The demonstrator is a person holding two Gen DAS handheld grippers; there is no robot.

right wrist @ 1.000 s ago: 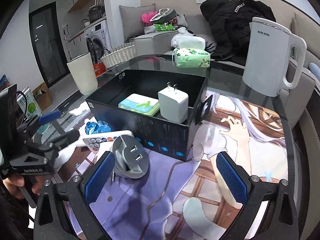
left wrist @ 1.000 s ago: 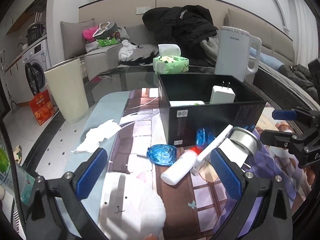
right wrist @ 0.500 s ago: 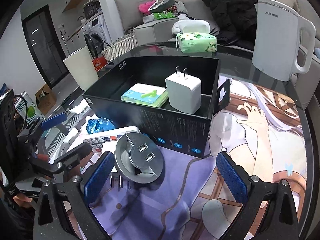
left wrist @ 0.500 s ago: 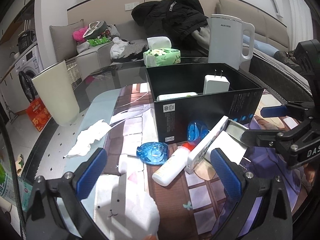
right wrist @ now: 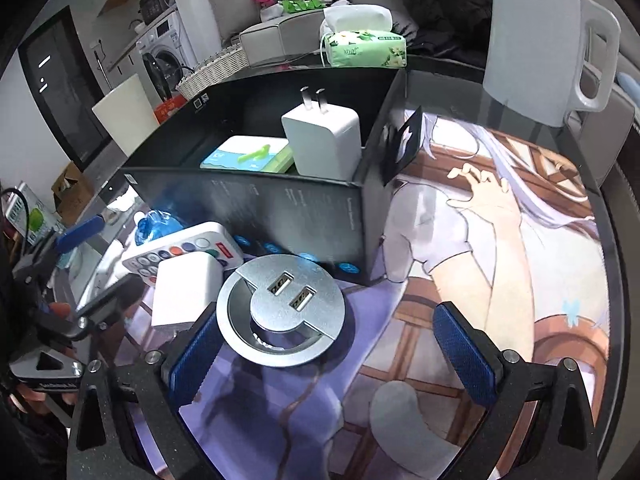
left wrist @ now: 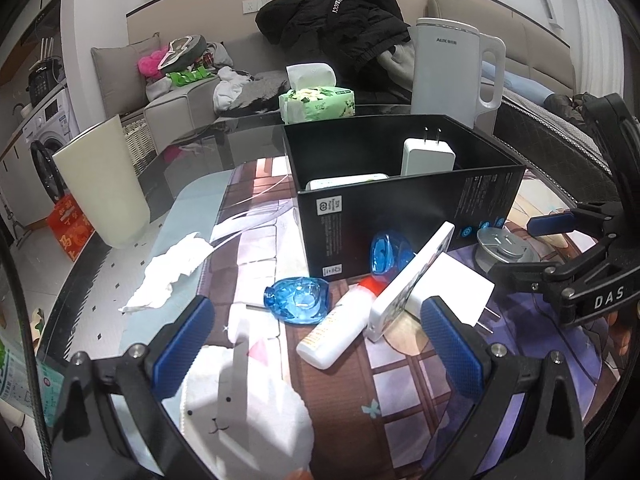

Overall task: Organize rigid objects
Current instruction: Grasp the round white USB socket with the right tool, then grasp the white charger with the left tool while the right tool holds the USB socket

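Looking at your right tongs [right wrist: 326, 352], they're spread wide with nothing in them, sitting low over the round silver USB socket [right wrist: 281, 309], which lies flat on the printed mat [right wrist: 500, 300] just in front of the black box [right wrist: 256, 208]. The left pad looks right up against the socket's rim, but I honestly can't tell if it's touching.

Your left tongs [left wrist: 318, 344] are wide open too and empty, hanging over the little pile on the surface: a white bottle with a red cap [left wrist: 338, 326], a white remote [left wrist: 412, 280] propped up on its edge, a white charger cube [left wrist: 450, 290] right beside the remote, and two blue plastic pieces [left wrist: 296, 294].

Inside the box you've got a white plug adapter [right wrist: 322, 140] standing prongs up, with a flat blue-green pack [right wrist: 248, 154] just beside it.

Behind the box there's a white kettle [right wrist: 540, 40] and a green tissue pack [right wrist: 364, 46]. A crumpled tissue [left wrist: 172, 268] lies off to the left.
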